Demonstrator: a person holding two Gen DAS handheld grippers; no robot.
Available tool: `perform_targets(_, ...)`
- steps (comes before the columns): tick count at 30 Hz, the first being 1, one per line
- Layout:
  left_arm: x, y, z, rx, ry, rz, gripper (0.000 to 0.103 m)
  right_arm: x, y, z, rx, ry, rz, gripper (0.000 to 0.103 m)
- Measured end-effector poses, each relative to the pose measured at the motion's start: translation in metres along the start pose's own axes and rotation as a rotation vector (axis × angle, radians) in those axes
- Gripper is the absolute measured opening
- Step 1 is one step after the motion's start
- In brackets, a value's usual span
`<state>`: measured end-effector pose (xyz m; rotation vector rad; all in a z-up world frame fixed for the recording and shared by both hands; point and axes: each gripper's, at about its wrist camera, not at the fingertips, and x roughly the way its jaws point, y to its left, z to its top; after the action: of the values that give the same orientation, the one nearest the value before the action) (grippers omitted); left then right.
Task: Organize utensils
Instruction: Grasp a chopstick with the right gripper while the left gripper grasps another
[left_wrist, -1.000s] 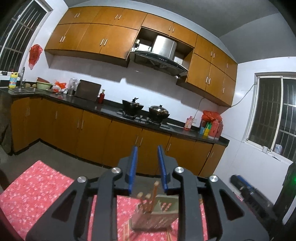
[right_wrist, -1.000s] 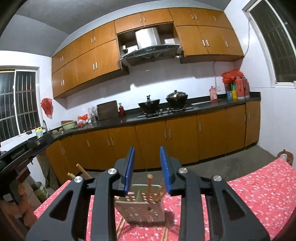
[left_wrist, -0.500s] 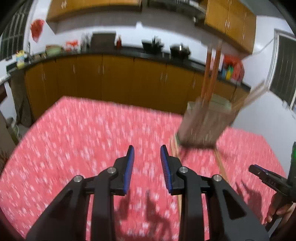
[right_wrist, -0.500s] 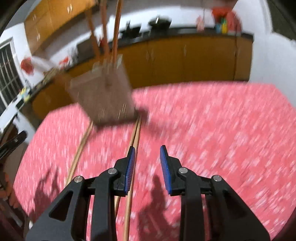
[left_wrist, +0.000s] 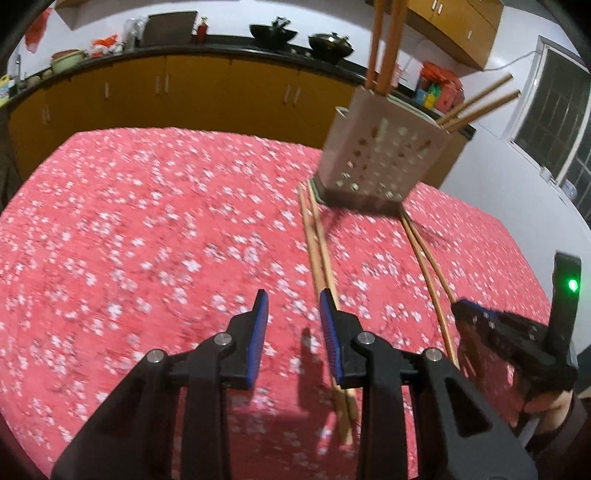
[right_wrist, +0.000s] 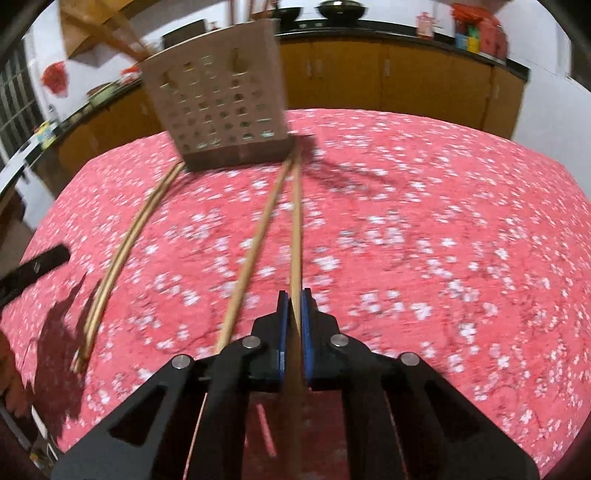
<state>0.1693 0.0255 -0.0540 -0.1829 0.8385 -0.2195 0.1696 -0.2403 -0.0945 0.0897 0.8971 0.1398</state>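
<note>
A perforated metal utensil holder (left_wrist: 380, 162) (right_wrist: 221, 107) stands on the red flowered tablecloth with several wooden chopsticks upright in it. Two pairs of chopsticks lie on the cloth in front of it. My right gripper (right_wrist: 294, 306) is shut on one chopstick (right_wrist: 295, 229) of the right pair; its partner (right_wrist: 255, 251) lies just left. My left gripper (left_wrist: 291, 317) is open and empty, just left of the other pair (left_wrist: 321, 251) (right_wrist: 122, 251). The right gripper also shows in the left wrist view (left_wrist: 476, 321).
The table (left_wrist: 129, 240) is covered by the red cloth. Behind it runs a kitchen counter (left_wrist: 221, 40) with orange cabinets, pots and bottles. A window (left_wrist: 554, 103) is at the right.
Both grippers tipped down from facing the kitchen and dropped toward the table. The right gripper closed on a chopstick; the left gripper stayed open.
</note>
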Motion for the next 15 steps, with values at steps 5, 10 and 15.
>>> perform_targets(5, 0.010, -0.009, -0.007, 0.021, 0.045, -0.038, 0.026, 0.000, -0.022, 0.002, 0.065, -0.010, -0.028, 0.007)
perform_targets(10, 0.021, -0.015, -0.013, 0.043, 0.079, -0.034, 0.020, -0.001, -0.022, 0.002, 0.061, -0.017, -0.031, 0.007)
perform_targets(15, 0.028, -0.021, -0.019, 0.083, 0.107, -0.010, 0.017, -0.002, -0.023, 0.001, 0.061, -0.017, -0.028, 0.008)
